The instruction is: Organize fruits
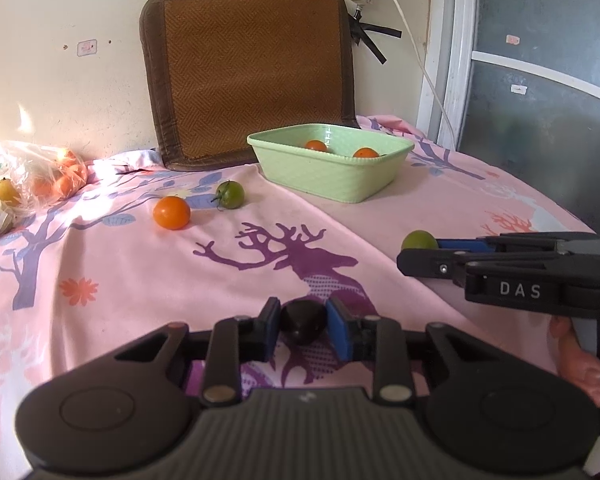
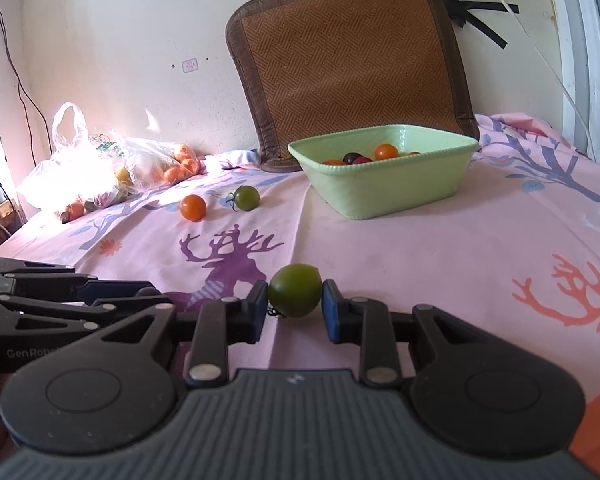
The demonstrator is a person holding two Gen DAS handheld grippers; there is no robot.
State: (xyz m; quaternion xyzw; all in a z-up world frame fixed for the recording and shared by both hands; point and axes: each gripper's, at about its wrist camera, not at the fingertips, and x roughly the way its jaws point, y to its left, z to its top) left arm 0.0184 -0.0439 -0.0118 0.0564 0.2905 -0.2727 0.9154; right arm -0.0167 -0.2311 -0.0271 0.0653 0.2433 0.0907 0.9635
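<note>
My left gripper [image 1: 303, 320] is shut on a dark purple tomato [image 1: 303, 322] low over the pink cloth. My right gripper [image 2: 295, 298] is shut on a green tomato [image 2: 295, 290], which also shows in the left wrist view [image 1: 419, 240] at the right gripper's tip. A light green bowl [image 1: 332, 178] stands at the back with several small tomatoes in it; it also shows in the right wrist view [image 2: 384, 188]. A loose orange tomato [image 1: 171, 212] and a loose green tomato [image 1: 230, 194] lie left of the bowl.
A brown woven cushion [image 1: 244, 68] leans on the wall behind the bowl. Plastic bags of fruit [image 2: 100, 168] lie at the far left by the wall. A white cable [image 1: 420, 60] hangs at the right, next to a glass door [image 1: 540, 80].
</note>
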